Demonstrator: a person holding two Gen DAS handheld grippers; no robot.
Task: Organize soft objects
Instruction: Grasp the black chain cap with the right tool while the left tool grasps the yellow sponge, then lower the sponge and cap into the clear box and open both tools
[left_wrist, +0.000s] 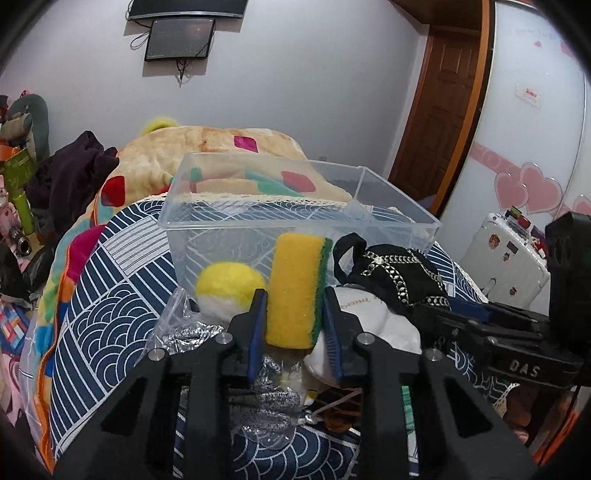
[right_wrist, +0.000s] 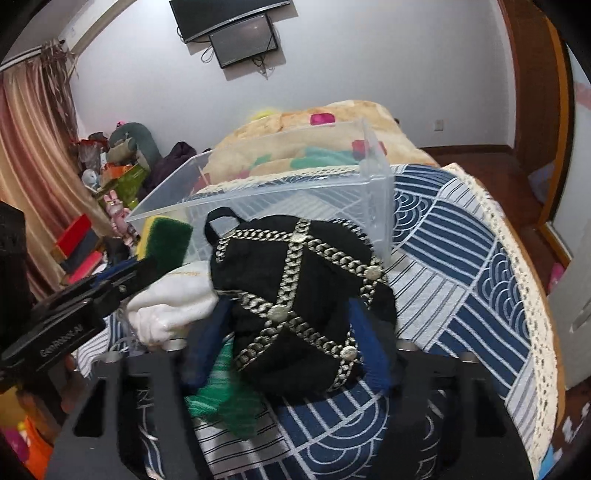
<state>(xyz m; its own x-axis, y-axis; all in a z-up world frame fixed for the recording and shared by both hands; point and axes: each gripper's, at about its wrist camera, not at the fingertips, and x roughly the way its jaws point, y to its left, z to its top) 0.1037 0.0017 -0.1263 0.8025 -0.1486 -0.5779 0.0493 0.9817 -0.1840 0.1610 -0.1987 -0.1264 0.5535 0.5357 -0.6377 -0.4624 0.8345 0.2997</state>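
Observation:
My left gripper (left_wrist: 294, 321) is shut on a yellow sponge with a green scouring side (left_wrist: 295, 288) and holds it upright above the pile, in front of the clear plastic bin (left_wrist: 207, 221). The sponge also shows in the right wrist view (right_wrist: 162, 240). My right gripper (right_wrist: 291, 328) is shut on a black cap with silver chains (right_wrist: 295, 291), lifted over the blue patterned cloth; the cap shows in the left wrist view (left_wrist: 395, 273) too. A yellow-and-white ball (left_wrist: 229, 286) and a white soft item (left_wrist: 373, 321) lie by the bin.
The blue-and-white patterned cloth (right_wrist: 480, 266) covers the surface. A green striped fabric (right_wrist: 225, 398) lies under the cap. A crinkled bag of silver material (left_wrist: 269, 402) lies below the sponge. A floral blanket (left_wrist: 207, 147) is behind the bin. A white suitcase (left_wrist: 506, 258) stands at right.

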